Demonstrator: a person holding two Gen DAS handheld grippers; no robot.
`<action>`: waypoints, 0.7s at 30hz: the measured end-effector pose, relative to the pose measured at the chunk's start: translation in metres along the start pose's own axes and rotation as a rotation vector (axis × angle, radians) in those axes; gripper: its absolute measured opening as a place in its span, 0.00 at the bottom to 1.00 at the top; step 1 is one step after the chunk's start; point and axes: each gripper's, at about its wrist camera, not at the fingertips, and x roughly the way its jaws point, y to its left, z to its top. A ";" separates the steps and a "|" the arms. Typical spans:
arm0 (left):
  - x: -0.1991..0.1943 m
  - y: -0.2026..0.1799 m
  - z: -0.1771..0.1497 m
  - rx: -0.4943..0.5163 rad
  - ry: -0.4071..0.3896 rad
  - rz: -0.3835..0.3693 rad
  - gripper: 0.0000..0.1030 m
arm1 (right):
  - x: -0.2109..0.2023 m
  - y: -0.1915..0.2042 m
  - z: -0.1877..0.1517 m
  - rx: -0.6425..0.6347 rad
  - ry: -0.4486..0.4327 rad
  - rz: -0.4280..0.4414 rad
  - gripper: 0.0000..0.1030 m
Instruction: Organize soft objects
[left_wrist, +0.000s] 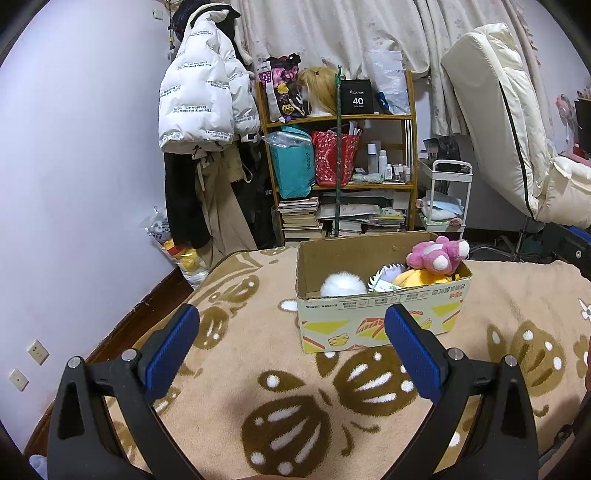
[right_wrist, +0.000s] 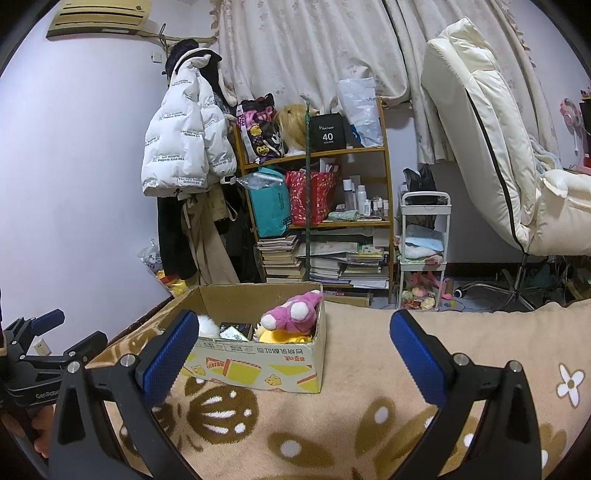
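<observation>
We are holding the left hand-held gripper and the right hand-held gripper spread wide and empty above the beige patterned blanket. The pink plush toy is lying on top inside the open printed cardboard box, beside a white fluffy ball.

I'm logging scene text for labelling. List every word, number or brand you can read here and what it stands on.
"40": black box on the top shelf; the small line under it is too small to read.
"The only leading fashion art": repeated, mirrored, on the white puffer jacket.
"GenRobo", cut off: left gripper body.
Cardboard box: printed characters appear upside down, unreadable.
Bags, bottles, book spines: too small.
</observation>
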 end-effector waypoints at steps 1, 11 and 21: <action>0.000 0.000 0.000 0.001 0.000 0.001 0.96 | 0.000 0.000 0.000 -0.001 0.001 0.000 1.00; 0.000 0.001 -0.001 0.004 0.003 -0.008 0.96 | 0.000 0.002 0.000 0.001 -0.001 -0.003 1.00; -0.001 0.001 -0.001 0.006 0.004 -0.009 0.96 | 0.002 0.000 0.000 -0.002 -0.001 -0.003 1.00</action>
